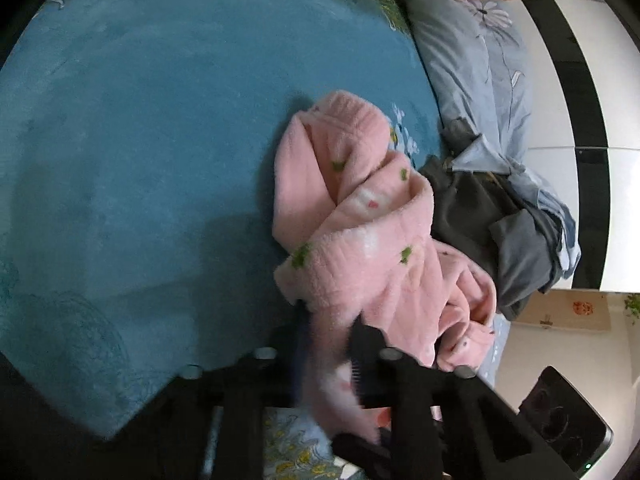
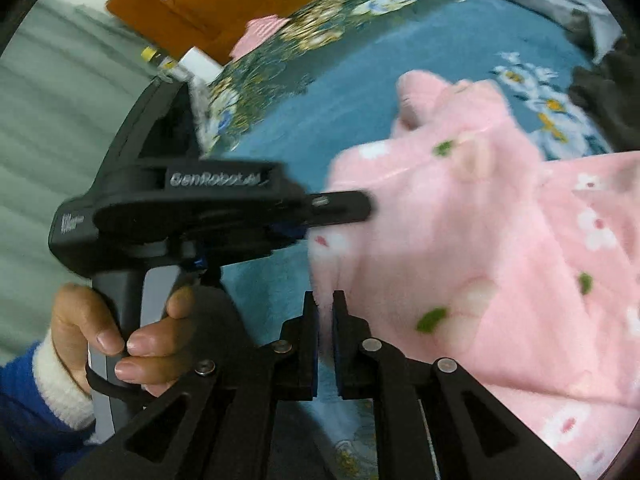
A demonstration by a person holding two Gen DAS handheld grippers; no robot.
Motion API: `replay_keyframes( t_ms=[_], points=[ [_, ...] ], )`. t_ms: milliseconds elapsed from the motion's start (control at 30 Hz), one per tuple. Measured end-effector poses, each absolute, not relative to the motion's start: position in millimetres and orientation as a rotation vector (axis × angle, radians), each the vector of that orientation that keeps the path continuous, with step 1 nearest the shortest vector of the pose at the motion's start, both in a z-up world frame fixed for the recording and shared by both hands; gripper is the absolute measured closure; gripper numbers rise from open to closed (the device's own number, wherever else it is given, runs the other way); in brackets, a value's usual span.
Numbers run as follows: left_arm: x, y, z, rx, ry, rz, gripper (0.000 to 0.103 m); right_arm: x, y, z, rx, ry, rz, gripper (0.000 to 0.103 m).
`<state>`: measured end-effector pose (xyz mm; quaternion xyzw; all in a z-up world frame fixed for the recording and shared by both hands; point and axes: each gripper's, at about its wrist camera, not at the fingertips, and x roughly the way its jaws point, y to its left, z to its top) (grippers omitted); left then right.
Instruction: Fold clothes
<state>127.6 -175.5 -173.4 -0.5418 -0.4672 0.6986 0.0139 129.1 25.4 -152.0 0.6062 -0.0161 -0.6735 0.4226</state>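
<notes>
The pink fleece garment [image 1: 360,216] lies bunched on the teal bedspread [image 1: 140,140], near the edge where a grey-blue quilt [image 1: 480,60] and a dark grey garment [image 1: 500,216] are heaped; the left gripper [image 1: 332,344] is clamped on a fold of the pink fleece — fabric fills the gap between its fingers; the right gripper [image 2: 325,312] has its jaws nearly together at the fleece's hem — whether cloth is pinched there I cannot tell; a hand [image 2: 120,336] holds the left gripper's handle.
</notes>
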Motion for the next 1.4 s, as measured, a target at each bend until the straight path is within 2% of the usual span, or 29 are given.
replay_keyframes(
  t_ms=[100, 167, 200, 267, 333, 467, 500, 567, 733, 800, 833, 867, 1000, 1133, 1233, 1300, 1367, 1400],
  points=[
    [128, -192, -162, -1.635, -1.452, 2.275, 0.095, 117, 68, -134, 1.547, -0.112, -1.776, 0.088],
    [131, -208, -153, -1.573, -1.459, 2.344, 0.095, 106, 122, -115, 1.557, -0.192, -1.888, 0.071],
    [135, -219, -149, -1.539, -1.467, 2.375, 0.095, 101, 148, -106, 1.56, -0.234, -1.944, 0.068],
    [149, -243, -146, -1.518, -1.482, 2.459, 0.096, 92, 205, -88, 1.569, -0.327, -2.064, 0.067],
    [163, -266, -152, -1.539, -1.543, 2.496, 0.096, 98, 281, -89, 1.639, -0.511, -2.284, 0.067],
    [182, -293, -171, -1.591, -1.679, 2.472, 0.096, 135, 434, -118, 1.87, -1.124, -2.637, 0.064],
    [184, -294, -175, -1.604, -1.692, 2.463, 0.096, 145, 460, -127, 1.89, -1.241, -2.643, 0.064],
    [185, -292, -180, -1.633, -1.69, 2.454, 0.096, 160, 490, -147, 1.939, -1.43, -2.604, 0.056],
    [181, -289, -175, -1.631, -1.664, 2.457, 0.096, 156, 511, -178, 1.949, -1.642, -2.574, 0.055],
    [177, -288, -168, -1.622, -1.637, 2.467, 0.096, 149, 512, -187, 2.025, -1.669, -2.544, 0.055],
    [177, -289, -165, -1.615, -1.621, 2.472, 0.096, 144, 512, -192, 2.111, -1.641, -2.538, 0.063],
    [176, -290, -161, -1.606, -1.608, 2.475, 0.096, 142, 510, -193, 2.175, -1.605, -2.534, 0.095],
    [156, -290, -144, -1.552, -1.579, 2.459, 0.096, 127, 498, -171, 2.234, -1.428, -2.556, 0.096],
    [94, -282, -87, -1.401, -1.407, 2.493, 0.097, 117, 506, -85, 1.898, -1.457, -2.703, 0.096],
    [53, -268, -5, -1.157, -1.199, 2.54, 0.097, 126, 514, 4, 1.546, -1.342, -2.934, 0.096],
    [48, -265, 29, -1.037, -1.132, 2.554, 0.097, 136, 518, 53, 1.323, -1.261, -3.061, 0.096],
    [51, -265, 56, -0.928, -1.077, 2.559, 0.097, 166, 519, 80, 1.154, -1.224, -3.155, 0.096],
    [59, -266, 58, -0.903, -1.058, 2.558, 0.097, 182, 519, 75, 1.132, -1.242, -3.162, 0.096]
  ],
)
